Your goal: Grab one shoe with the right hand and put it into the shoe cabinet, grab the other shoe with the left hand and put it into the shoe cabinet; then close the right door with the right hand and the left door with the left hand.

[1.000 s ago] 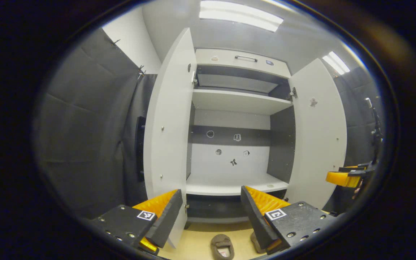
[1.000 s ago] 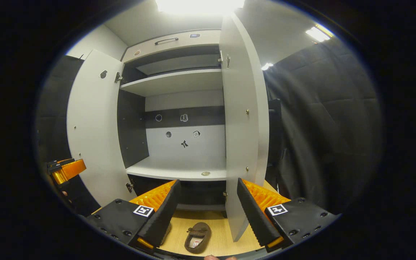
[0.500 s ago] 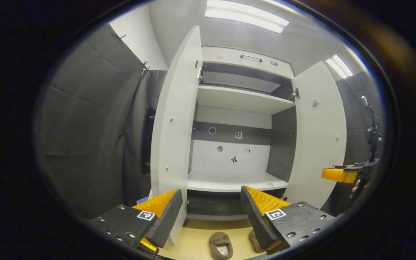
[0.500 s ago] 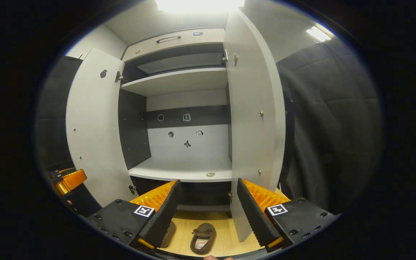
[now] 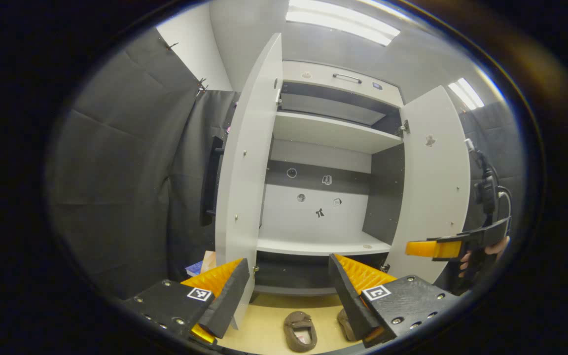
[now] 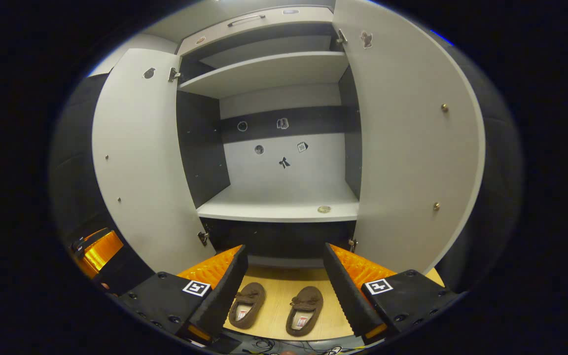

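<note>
Brown, the 2 shoes (image 6: 275, 309) lie side by side on the wooden floor (image 6: 276, 291) between the right tool's (image 6: 282, 291) wide-open, empty fingers, the left tool (image 5: 288, 296) equally spread, before the shoe cabinet (image 6: 279, 209) with both doors open.

Two brown shoes (image 6: 274, 311) on wooden floor (image 6: 276, 296)

Left gripper view: second shoe (image 5: 344, 323) mostly hidden behind the right finger (image 5: 350, 296) of the left tongs (image 5: 289, 291); only its edge shows. Small stickers (image 6: 284, 161) on the cabinet's back wall too small to identify. Small round item (image 6: 324, 209) on the lower shelf: indistinct.
</note>
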### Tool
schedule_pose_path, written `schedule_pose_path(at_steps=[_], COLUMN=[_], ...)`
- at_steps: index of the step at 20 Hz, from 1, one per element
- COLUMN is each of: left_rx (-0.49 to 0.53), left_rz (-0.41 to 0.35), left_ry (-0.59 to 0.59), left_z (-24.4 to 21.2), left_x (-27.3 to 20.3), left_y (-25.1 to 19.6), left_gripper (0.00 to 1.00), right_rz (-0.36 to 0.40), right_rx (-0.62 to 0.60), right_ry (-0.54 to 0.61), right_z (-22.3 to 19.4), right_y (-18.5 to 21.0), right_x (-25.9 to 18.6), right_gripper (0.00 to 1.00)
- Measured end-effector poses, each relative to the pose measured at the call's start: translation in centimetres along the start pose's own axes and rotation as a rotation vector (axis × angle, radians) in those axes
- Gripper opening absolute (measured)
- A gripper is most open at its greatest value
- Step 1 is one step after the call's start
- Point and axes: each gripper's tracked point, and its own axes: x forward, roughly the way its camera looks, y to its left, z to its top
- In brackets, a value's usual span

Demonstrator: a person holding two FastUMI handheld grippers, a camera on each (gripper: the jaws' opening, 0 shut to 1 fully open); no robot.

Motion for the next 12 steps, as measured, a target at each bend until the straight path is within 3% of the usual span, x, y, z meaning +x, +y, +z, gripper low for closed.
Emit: schedule_pose_path(at_steps=[5,6,7,8,12], left_rx=[-0.025,-0.029,-0.033,-0.032,-0.004], left_rz=[0.018,0.024,0.027,0.031,0.049], left_ry=[0.05,0.061,0.069,0.077,0.104], left_z=[-0.5,-0.7,-0.8,-1.0,-2.6], left_x=[-0.5,-0.6,-0.7,-0.8,-1.4], left_y=[0.0,-0.1,-0.1,-0.1,-0.3], left_gripper=[0.94,0.94,0.94,0.99,0.99], right_rz=[0.056,0.07,0.081,0.085,0.098], right_rx=[0.021,0.024,0.02,0.013,0.022], right_ry=[0.218,0.254,0.286,0.318,0.451], right_z=[-7.0,-8.5,-10.0,-11.5,-17.6], right_y=[1.2,1.3,1.5,1.4,1.3], right_x=[3.8,4.4,4.9,5.3,6.7], right_gripper=[0.98,0.93,0.98,0.98,0.98])
